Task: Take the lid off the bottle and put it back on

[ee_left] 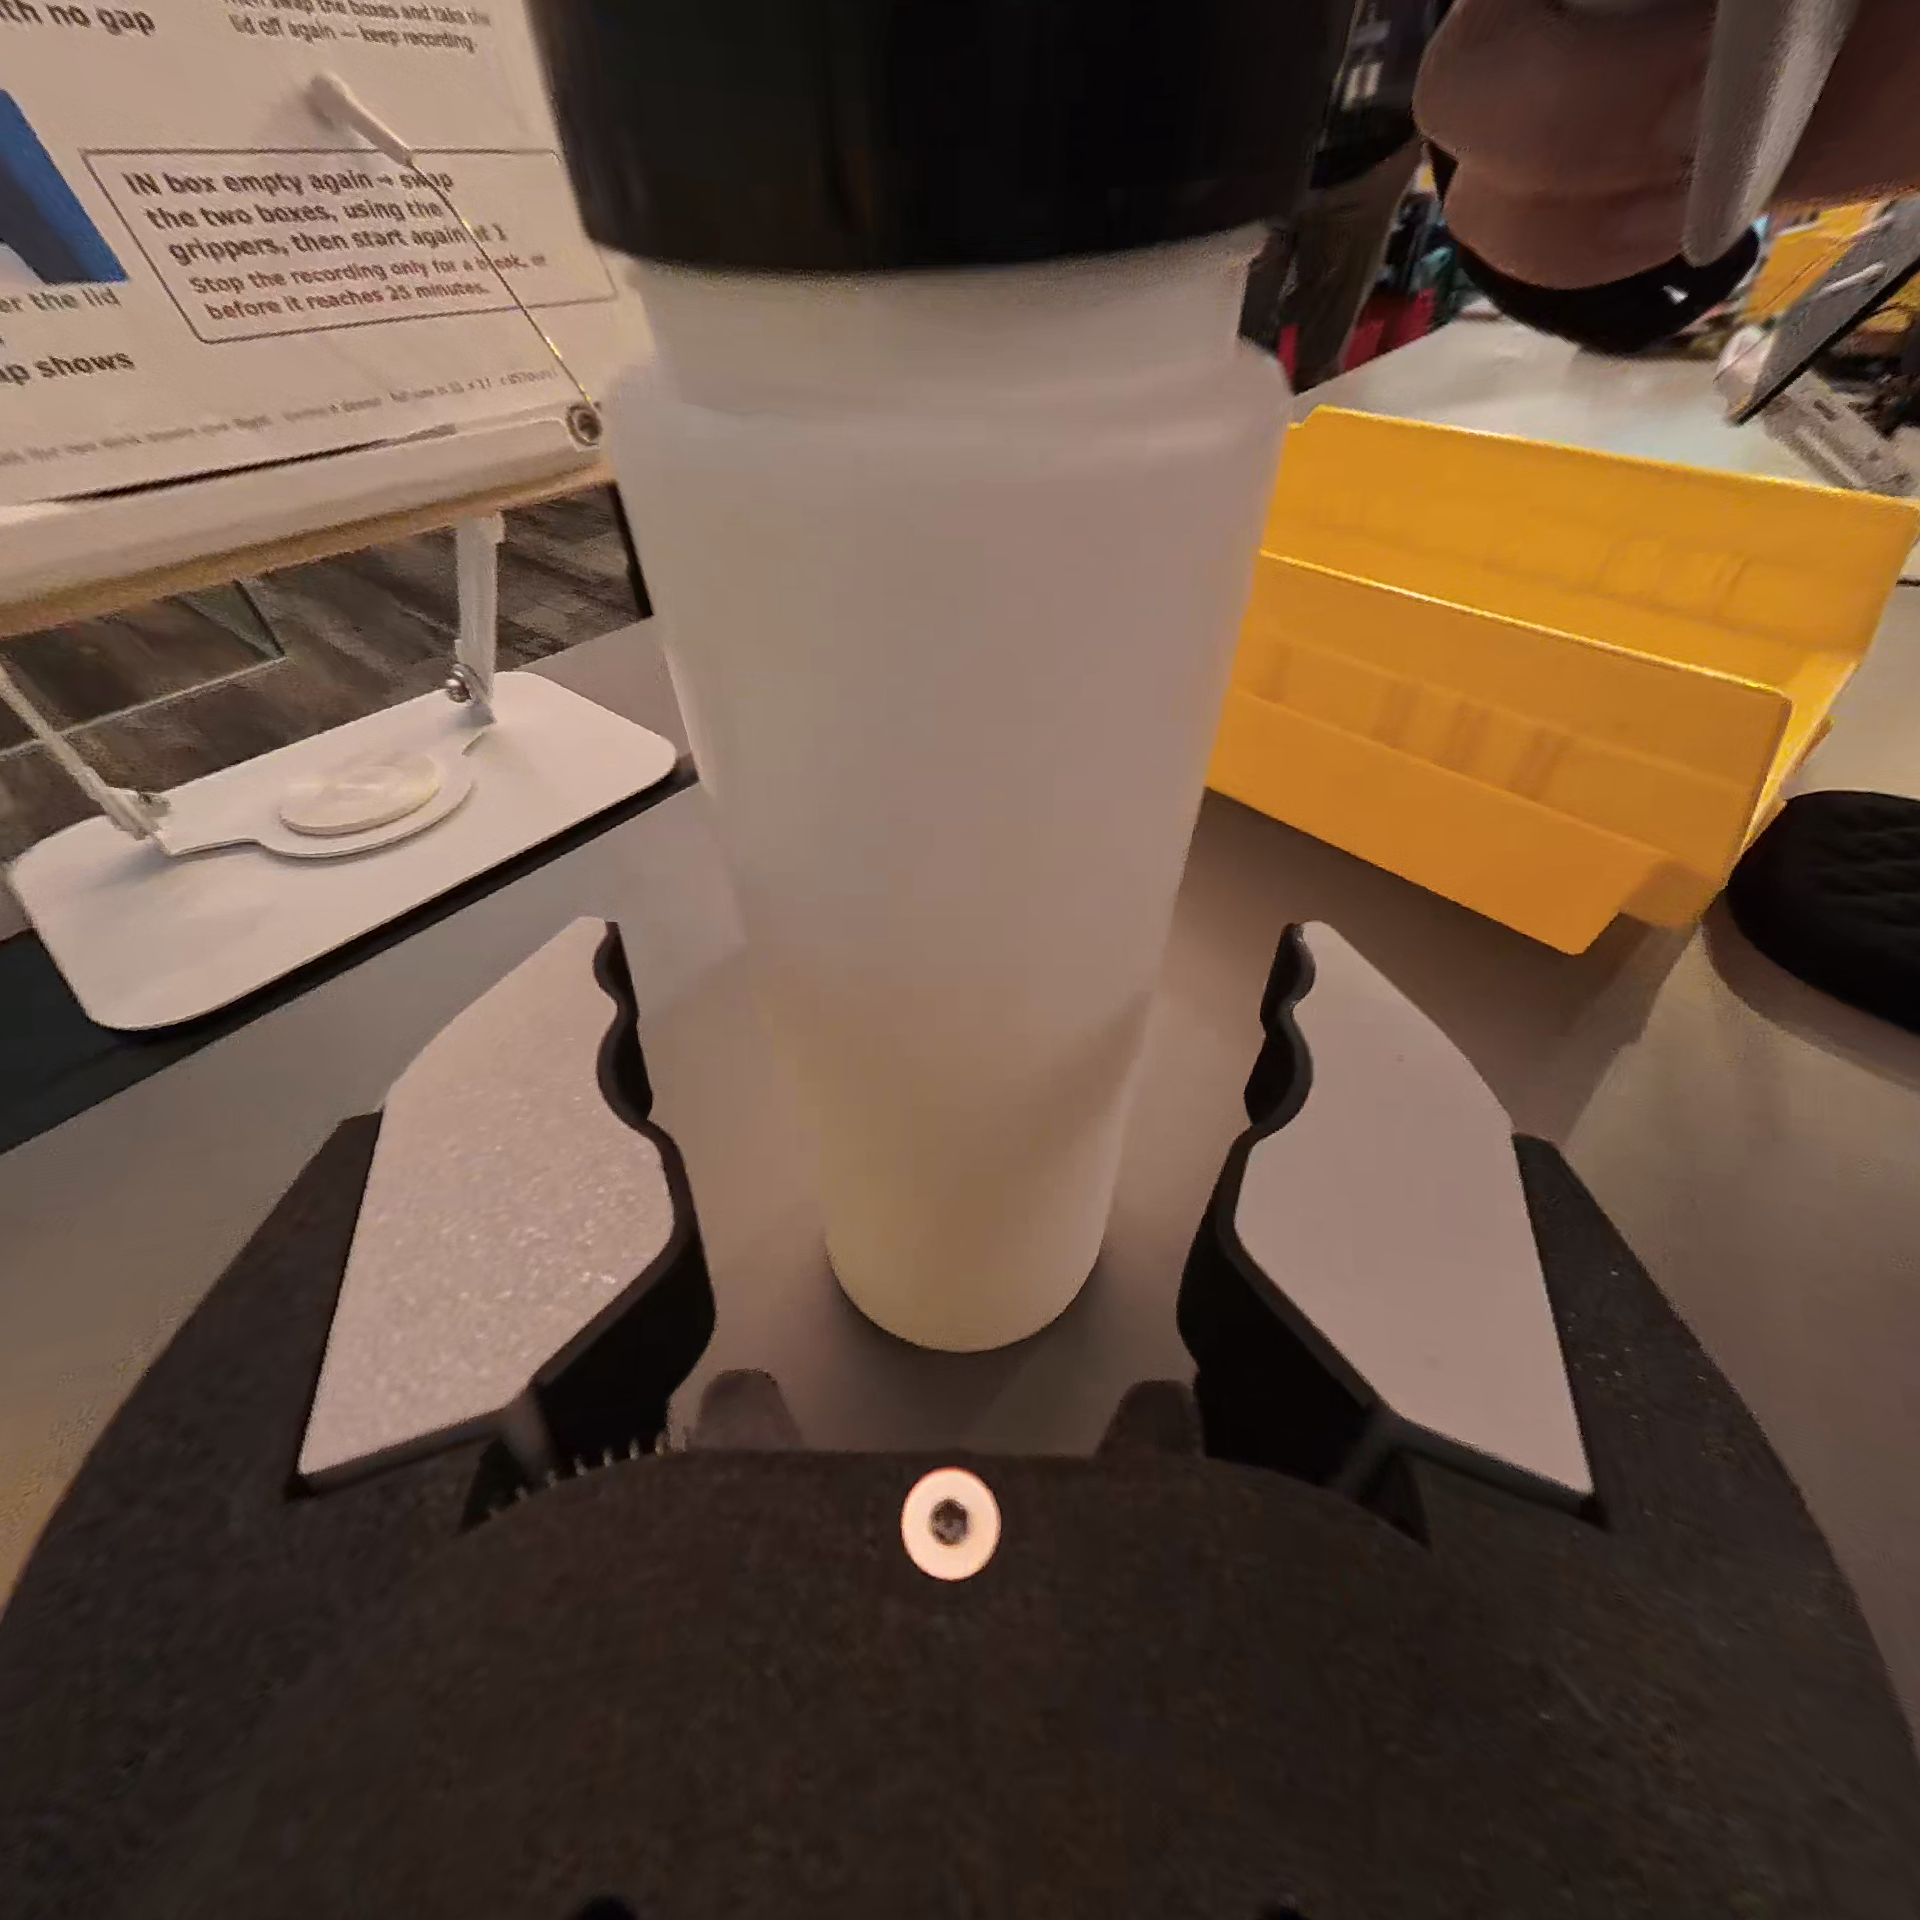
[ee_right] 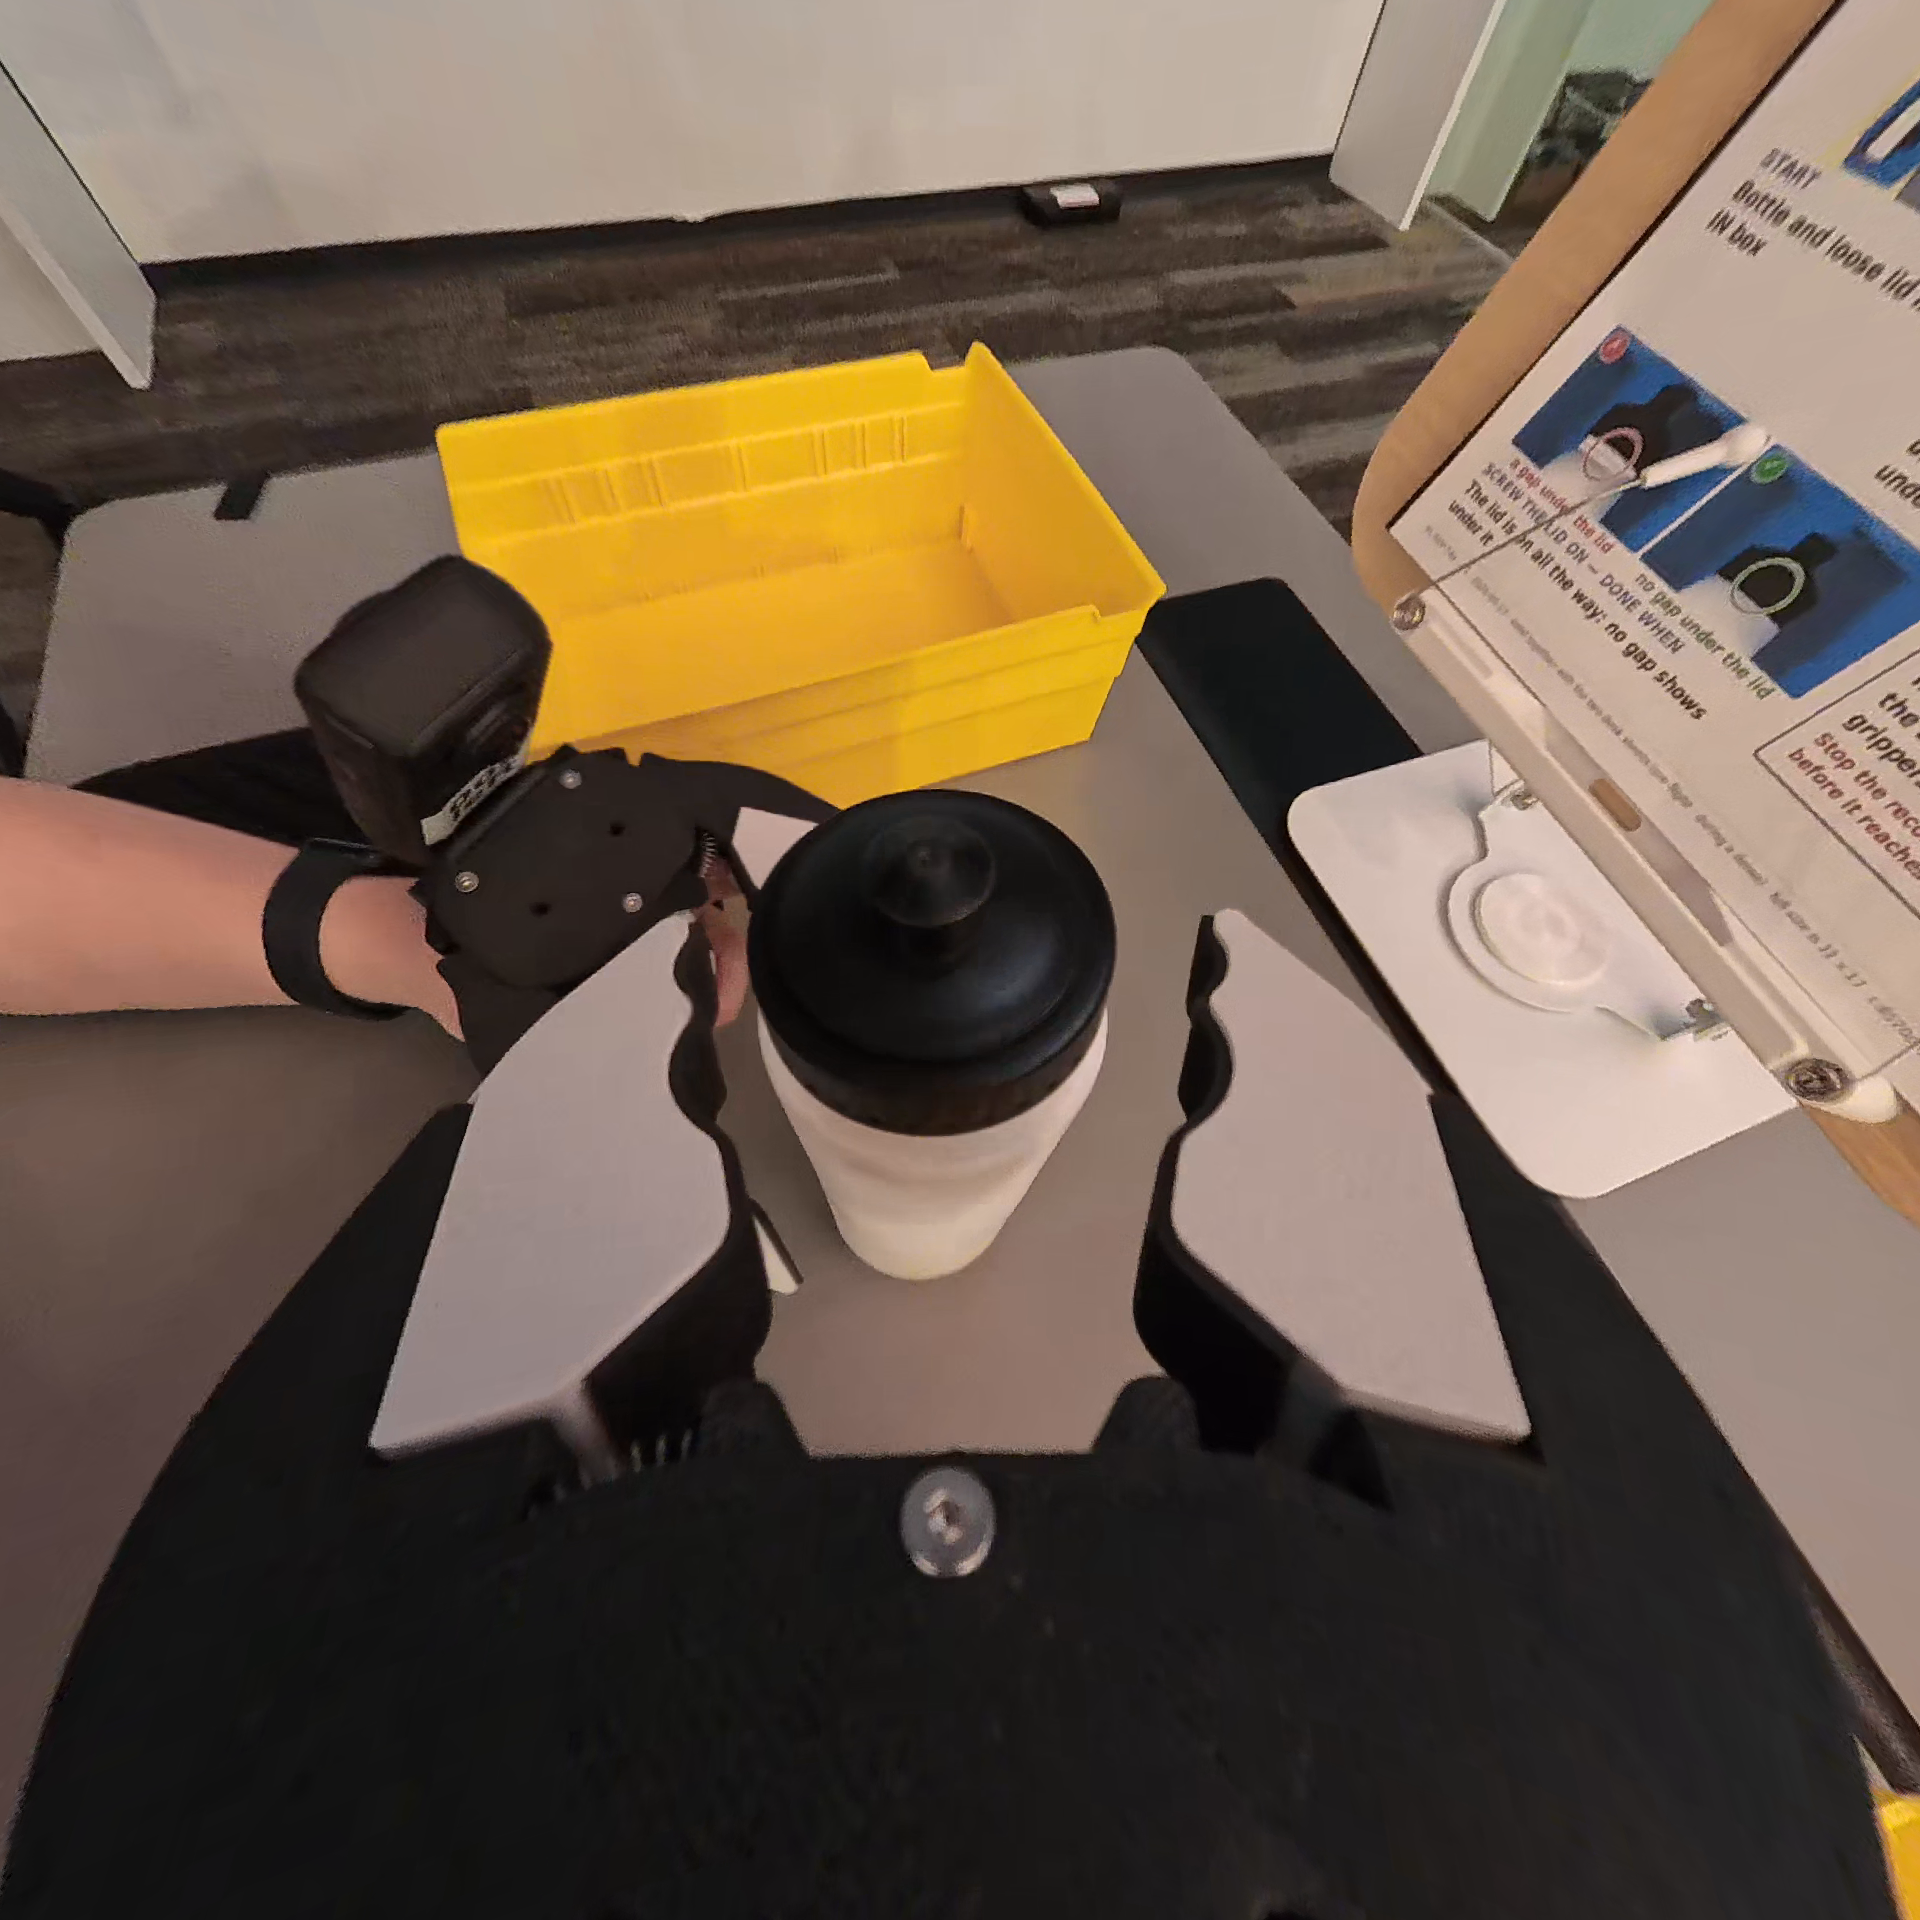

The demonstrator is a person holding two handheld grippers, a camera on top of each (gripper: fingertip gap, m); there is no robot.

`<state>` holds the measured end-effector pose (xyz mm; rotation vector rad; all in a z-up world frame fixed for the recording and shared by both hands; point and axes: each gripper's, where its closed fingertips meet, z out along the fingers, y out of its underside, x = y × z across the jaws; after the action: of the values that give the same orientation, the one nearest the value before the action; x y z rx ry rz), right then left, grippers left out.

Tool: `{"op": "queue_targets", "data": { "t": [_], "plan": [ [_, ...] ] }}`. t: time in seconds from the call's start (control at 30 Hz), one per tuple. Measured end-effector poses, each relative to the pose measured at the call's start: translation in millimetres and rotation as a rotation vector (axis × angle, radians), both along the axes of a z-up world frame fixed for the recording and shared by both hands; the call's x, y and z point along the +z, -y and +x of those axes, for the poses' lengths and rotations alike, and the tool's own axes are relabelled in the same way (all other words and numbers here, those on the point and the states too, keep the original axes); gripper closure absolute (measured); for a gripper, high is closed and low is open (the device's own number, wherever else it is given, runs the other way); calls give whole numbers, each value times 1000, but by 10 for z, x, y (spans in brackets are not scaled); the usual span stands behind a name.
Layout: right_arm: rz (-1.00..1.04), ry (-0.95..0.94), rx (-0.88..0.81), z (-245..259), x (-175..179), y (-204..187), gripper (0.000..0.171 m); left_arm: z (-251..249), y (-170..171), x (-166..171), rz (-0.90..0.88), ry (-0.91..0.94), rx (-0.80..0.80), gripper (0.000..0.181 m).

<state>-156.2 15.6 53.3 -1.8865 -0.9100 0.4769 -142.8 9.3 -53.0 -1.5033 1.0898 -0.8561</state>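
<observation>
Bottle [ee_right: 935, 1153] upright, lid [ee_right: 930, 935] on, between both grippers' spread jaws; yellow bin [ee_right: 790, 582] behind, stand [ee_right: 1538, 997] right.

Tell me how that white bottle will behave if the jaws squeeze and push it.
The bottle stands tall on a narrow base with a wide black lid, so it may tip. It looks translucent, probably empty, light. Its smooth plastic wall may flex or slip.

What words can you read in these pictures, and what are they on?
Instruction sheet on the wooden stand: printed lines, black and red; I do not quote them.
White sticker on the black camera: too small to read.
Bottle, lid, yellow bin: no writing shows.
</observation>
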Motion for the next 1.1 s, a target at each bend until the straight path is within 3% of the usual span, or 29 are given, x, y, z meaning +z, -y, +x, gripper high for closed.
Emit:
{"op": "queue_targets", "data": {
  "t": [0.17, 0.27, 0.63, 0.73, 0.83, 1.1],
  "plan": [
    [-27, 17, -6, -29, -27, -11, 96, 106, -14, 17, 32, 20, -57, 71],
    [-53, 37, 13, -58, -40, 14, 101, 132, -21, 46, 55, 53, -81, 96],
    [-110, 197, 68, -19, -114, 54, 99, 158, 27, 51, 54, 74, -129, 96],
    [-135, 170, 89, -19, -112, 63, 100, 225, 35, 25, 52, 66, -129, 86],
    [-143, 172, 109, 17, -114, 99, 100, 255, 71, 16, 41, 62, -182, 93],
    [-70, 140, 506, -28, -114, 447, 100, 235, 467, 17, 19, 88, -431, 94]
  ]
}}
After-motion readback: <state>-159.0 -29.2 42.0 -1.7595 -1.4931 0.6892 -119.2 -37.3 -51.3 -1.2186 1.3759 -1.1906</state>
